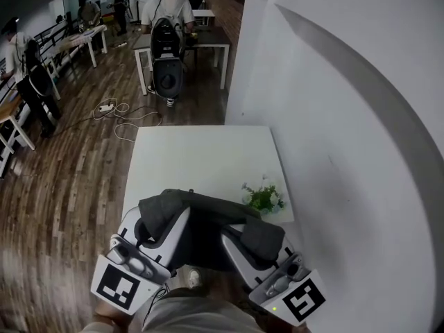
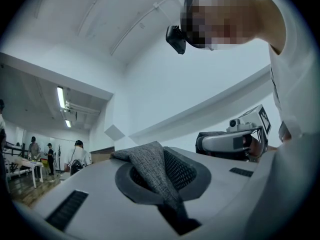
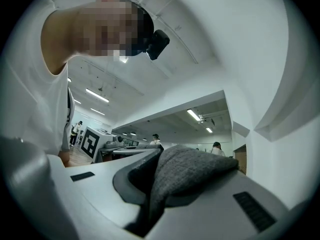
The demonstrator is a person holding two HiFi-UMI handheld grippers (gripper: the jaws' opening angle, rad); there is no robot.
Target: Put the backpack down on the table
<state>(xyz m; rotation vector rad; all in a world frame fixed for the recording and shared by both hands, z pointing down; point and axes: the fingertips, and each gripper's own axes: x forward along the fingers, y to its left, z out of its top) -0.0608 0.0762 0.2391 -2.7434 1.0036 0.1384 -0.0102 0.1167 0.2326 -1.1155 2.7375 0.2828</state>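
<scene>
Our left gripper (image 2: 169, 201) and right gripper (image 3: 150, 204) clamp the backpack (image 1: 208, 210) at the near edge of the table (image 1: 201, 158). Soft fabric; we expect sagging.

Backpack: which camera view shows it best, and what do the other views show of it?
The head view: the backpack shows most fully, by the table's near edge. The two gripper views each show only a fold of its grey fabric clamped in the jaws.

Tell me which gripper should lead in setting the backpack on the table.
Left, marginally. Both grip the grey backpack, but a flowering plant stands on the table just ahead of the right gripper; the left gripper faces bare tabletop.
</scene>
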